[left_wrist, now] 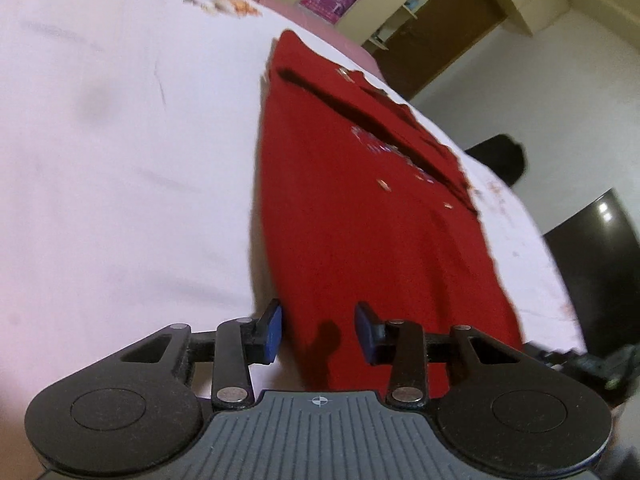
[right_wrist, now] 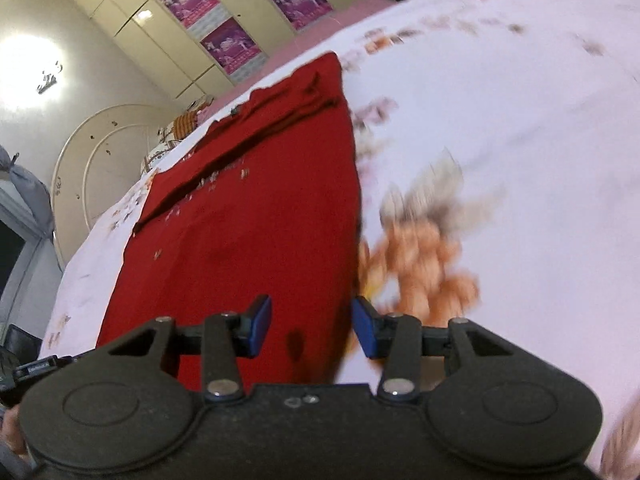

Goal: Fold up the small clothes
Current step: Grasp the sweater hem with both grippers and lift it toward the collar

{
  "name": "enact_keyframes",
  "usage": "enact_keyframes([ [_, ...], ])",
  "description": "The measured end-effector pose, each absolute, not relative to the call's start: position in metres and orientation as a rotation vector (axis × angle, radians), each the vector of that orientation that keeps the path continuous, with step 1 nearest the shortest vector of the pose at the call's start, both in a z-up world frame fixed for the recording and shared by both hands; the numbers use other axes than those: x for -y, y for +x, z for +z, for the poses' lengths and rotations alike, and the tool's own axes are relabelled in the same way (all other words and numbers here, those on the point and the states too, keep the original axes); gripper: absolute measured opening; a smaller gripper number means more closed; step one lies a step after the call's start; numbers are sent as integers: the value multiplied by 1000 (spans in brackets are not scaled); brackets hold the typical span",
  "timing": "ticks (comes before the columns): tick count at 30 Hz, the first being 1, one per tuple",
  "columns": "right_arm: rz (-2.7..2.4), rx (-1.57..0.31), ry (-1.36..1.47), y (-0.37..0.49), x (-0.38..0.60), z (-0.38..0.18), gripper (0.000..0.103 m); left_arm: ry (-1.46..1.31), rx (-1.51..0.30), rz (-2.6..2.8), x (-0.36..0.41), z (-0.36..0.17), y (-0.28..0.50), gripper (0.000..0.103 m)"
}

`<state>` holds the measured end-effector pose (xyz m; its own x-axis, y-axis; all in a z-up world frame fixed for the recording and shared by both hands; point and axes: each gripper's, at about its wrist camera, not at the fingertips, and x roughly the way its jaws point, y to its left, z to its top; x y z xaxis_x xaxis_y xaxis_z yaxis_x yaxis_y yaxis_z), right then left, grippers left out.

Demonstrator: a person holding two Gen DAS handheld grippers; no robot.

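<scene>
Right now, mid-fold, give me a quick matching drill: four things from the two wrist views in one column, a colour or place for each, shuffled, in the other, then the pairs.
Things:
1. garment
2. bedsheet
3. left gripper pads
4. posters

Descriptions:
A. white with an orange flower print
B. pink-purple, on the cupboard doors
C. red, lying flat on the bed
D. blue, apart over the garment's near edge

Pairs: 1-C, 2-A, 3-D, 4-B
</scene>
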<state>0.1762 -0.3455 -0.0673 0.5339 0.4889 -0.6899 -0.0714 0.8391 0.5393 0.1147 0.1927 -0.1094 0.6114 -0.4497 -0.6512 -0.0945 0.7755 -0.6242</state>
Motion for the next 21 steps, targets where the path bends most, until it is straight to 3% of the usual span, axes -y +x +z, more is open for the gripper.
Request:
enact_keyframes([
  [11, 373, -979, 661, 162, 339, -89, 38, -917, -869, -280, -189, -142, 106, 39],
  [12, 380, -978, 671, 166, 338, -90, 37, -896, -867, -283, -186, -140, 108, 36],
  [13, 390, -979, 673, 169, 337, -91, 32, -850, -868, -281, -182, -136, 113, 17],
  [14, 393, -984, 649, 173, 334, -92, 18, -796, -882, -270, -176, -135, 116, 3],
  [16, 385, -974, 544, 173, 325, -87, 6, -780, -855, -267, -177, -130, 113, 3],
  [21, 420, -838, 500, 155, 337, -54, 5, -814, -663, -297, -198, -106, 80, 3],
])
